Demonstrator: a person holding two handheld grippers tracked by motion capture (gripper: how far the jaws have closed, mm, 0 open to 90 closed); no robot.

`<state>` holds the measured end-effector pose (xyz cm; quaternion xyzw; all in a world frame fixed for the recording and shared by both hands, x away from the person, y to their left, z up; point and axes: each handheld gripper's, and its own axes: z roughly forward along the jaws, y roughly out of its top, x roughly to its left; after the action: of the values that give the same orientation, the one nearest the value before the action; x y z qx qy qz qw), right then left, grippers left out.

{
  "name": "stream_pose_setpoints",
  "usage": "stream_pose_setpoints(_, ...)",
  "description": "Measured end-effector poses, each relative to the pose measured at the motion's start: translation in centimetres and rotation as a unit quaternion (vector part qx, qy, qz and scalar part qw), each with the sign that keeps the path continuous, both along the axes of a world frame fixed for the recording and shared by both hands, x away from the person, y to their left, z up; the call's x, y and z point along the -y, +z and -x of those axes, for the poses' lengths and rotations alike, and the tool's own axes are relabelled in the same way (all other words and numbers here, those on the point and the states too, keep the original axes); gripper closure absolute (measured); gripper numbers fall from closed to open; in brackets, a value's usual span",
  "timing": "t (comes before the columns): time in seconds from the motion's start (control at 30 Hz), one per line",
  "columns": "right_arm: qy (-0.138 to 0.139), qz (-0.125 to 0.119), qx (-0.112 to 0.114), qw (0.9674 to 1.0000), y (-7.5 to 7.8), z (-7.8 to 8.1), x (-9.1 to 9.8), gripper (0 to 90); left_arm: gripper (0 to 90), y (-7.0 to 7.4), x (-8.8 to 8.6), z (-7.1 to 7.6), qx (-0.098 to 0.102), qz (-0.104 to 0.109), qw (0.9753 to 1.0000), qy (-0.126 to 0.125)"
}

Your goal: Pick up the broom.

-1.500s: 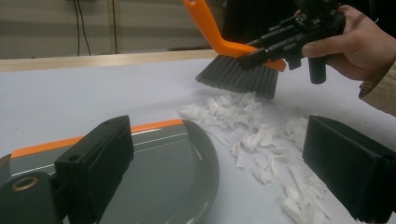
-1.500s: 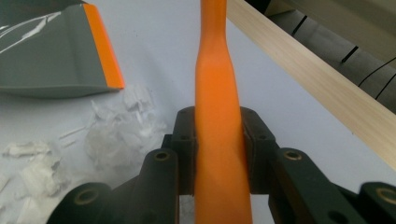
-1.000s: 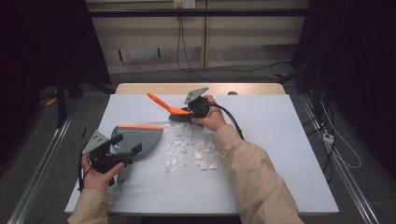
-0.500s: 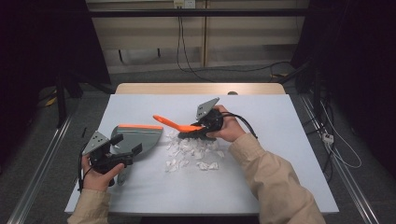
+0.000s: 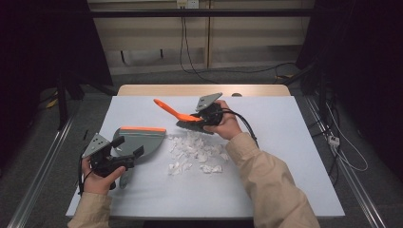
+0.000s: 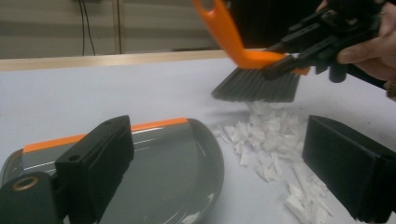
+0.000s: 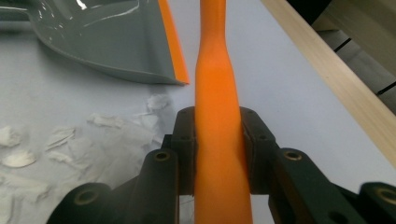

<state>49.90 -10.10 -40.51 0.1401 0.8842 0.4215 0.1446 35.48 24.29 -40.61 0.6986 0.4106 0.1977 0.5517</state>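
Left gripper (image 5: 124, 153) sits in the person's left hand (image 5: 99, 176) at the near left of the table (image 5: 294, 156), and its two black jaws are spread wide with nothing pressed between them. They point over the grey dustpan (image 5: 142, 142), which lies flat on the table with its orange edge (image 5: 142, 129) on the far side. In the left gripper view the pan is under and between the jaws, but I cannot tell if one jaw touches it. Just right of the pan, a heap of white paper scraps (image 5: 195, 152) is spread on the table, some pieces very near to the rim of the pan. Above the far side of the heap is the brush (image 5: 183, 118), with its dark bristles turned down and its orange handle rising to the far left. Right gripper (image 5: 202, 118), in the right hand (image 5: 225, 124), pinches this handle tightly between its jaws.
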Motion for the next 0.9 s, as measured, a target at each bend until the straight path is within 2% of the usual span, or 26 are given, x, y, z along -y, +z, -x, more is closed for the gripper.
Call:
stream_pose_setpoints(0.1, 0.011, 0.023, -0.01, 0.9996, -1.1, -0.5, -1.3, 71.5, 8.7, 0.0, 0.0, 0.0, 0.001, 0.0, 1.0, 0.0)
stream_pose_setpoints(0.17, 0.024, 0.009, -0.02, 0.9995, -1.5, -0.4, -1.8, 71.5, 8.7, 0.0, -0.1, 0.0, 0.0, -0.002, 1.0, 0.0)
stream_pose_setpoints(0.23, 0.041, 0.02, -0.022, 0.9987, -1.4, 0.0, -2.1, 71.5, 8.7, -0.1, -0.2, 0.0, 0.001, -0.003, 1.0, 0.001)
stream_pose_setpoints(0.3, 0.06, 0.032, -0.023, 0.9974, -1.2, 0.5, -2.1, 71.5, 8.7, -0.1, -0.2, 0.0, 0.0, -0.003, 1.0, 0.001)
stream_pose_setpoints(0.4, 0.083, 0.036, -0.035, 0.9952, -0.8, 1.4, -1.6, 71.5, 8.7, -0.1, -0.1, 0.0, 0.0, -0.001, 1.0, -0.002)
stream_pose_setpoints(0.5, 0.088, 0.043, -0.037, 0.9945, -0.4, 2.4, -0.6, 71.5, 8.7, -0.1, -0.2, -0.1, -0.001, -0.006, 1.0, -0.005)
stream_pose_setpoints(0.53, 0.081, 0.041, -0.036, 0.9952, -0.2, 2.7, -0.2, 71.5, 8.7, -0.1, -0.2, -0.1, 0.0, -0.006, 1.0, -0.006)
stream_pose_setpoints(0.6, 0.067, 0.018, -0.032, 0.9971, 0.4, 3.1, 0.9, 71.6, 8.7, -0.1, -0.1, -0.2, 0.0, -0.006, 0.9999, -0.008)
stream_pose_setpoints(0.67, 0.033, -0.009, -0.031, 0.9989, 0.9, 3.3, 2.0, 71.5, 8.7, -0.2, 0.0, -0.2, 0.0, -0.006, 0.9999, -0.011)
stream_pose_setpoints(0.73, -0.004, -0.021, -0.027, 0.9994, 1.4, 3.4, 2.9, 71.5, 8.7, -0.2, 0.1, -0.3, 0.0, -0.005, 0.9999, -0.012)
stream_pose_setpoints(0.83, -0.057, -0.059, -0.024, 0.9963, 2.1, 3.6, 4.3, 71.5, 8.7, -0.2, 0.2, -0.3, 0.001, -0.005, 0.9999, -0.014)
stream_pose_setpoints(0.9, -0.102, -0.087, -0.024, 0.9906, 2.6, 3.7, 5.1, 71.5, 8.7, -0.3, 0.2, -0.4, -0.002, -0.007, 0.9998, -0.016)
